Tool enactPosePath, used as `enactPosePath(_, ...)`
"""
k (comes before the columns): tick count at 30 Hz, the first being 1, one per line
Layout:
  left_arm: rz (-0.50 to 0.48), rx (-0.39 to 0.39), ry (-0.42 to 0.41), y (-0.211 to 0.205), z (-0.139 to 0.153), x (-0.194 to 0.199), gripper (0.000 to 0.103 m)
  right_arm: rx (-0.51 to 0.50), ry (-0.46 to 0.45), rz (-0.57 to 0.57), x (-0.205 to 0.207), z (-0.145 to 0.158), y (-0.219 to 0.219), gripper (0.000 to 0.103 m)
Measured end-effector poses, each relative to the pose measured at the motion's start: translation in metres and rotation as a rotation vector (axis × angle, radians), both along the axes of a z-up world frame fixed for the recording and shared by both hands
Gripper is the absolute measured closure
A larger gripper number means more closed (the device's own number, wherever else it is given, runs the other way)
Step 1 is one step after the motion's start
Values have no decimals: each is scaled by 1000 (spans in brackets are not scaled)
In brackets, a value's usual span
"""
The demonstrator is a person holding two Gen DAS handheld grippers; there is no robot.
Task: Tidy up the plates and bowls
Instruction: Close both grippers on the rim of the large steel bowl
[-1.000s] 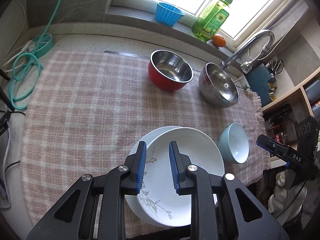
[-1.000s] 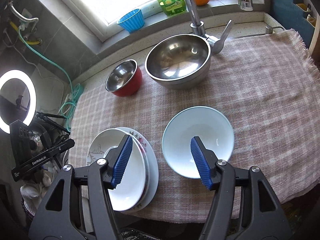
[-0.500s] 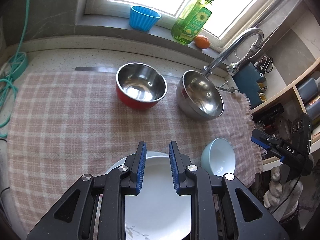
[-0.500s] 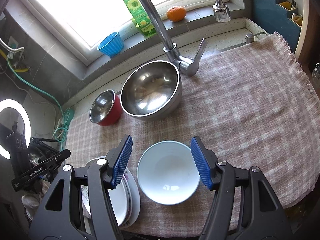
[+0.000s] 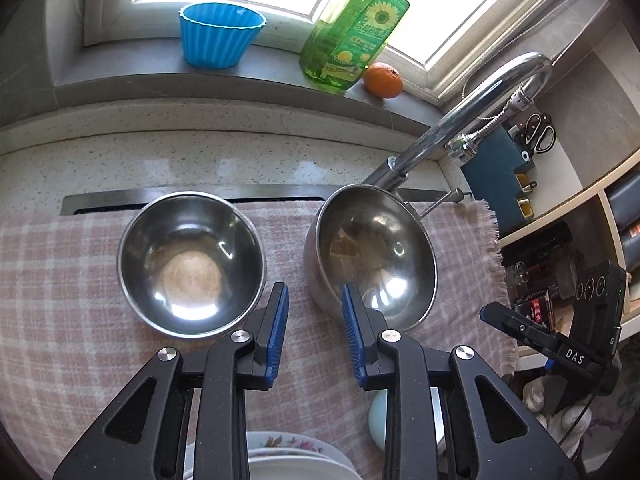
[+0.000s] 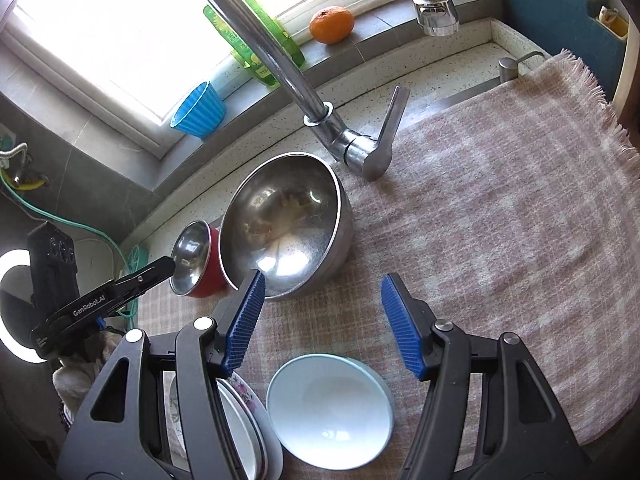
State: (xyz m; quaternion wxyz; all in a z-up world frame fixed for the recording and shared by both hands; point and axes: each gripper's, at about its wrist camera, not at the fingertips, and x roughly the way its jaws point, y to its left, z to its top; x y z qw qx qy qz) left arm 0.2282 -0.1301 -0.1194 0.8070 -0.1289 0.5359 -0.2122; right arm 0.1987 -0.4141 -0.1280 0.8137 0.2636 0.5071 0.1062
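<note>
Both grippers now sit farther in over the cloth than a second ago, with the plates and pale bowl dropped to the lower edge of each view.

Left gripper (image 5: pixel 314 322): black frame, ribbed blue pads; jaws narrow, just been opening, nothing between them. It hangs above bare cloth between the two metal bowls.

Right gripper (image 6: pixel 322 320): same build; jaws at a wide gap, empty, above cloth just in front of the steel bowl.

Red bowl (image 5: pixel 191 264): round, red outside, polished steel inside; left of the left gripper's pads.

Steel bowl (image 5: pixel 374 256): larger, mirror-bright, deep, round; right of those pads, by the tap base.

Pale blue bowl (image 6: pixel 330 410): glazed, round, smooth; below the right gripper's jaws, near the cloth's front edge.

Plates (image 6: pixel 244 424): stacked white china with floral print, just left of the pale bowl, partly hidden by the right gripper's left arm.

Cloth (image 6: pixel 500 220): pink-and-white check weave, fringed edge.
</note>
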Motion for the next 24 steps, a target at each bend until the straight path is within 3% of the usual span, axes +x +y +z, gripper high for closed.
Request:
enactPosePath(11, -11, 9, 88, -19, -27, 44, 76, 63, 80, -2, 40, -34, 0, 45)
enactPosePath(13, -21, 16, 96, -22, -31, 45, 76, 67, 93, 5, 46, -39, 3, 54)
enactPosePath(18, -39, 32, 106, -29, -37, 49, 76, 56, 110, 16, 57, -49, 10, 58)
enactPosePath(21, -45, 36, 111, -31, -41, 52, 77, 48, 123, 27, 62, -55, 15, 73)
enactPosePath(24, -56, 36, 113, -33, -44, 52, 80, 29, 132, 25, 66, -58, 18, 77)
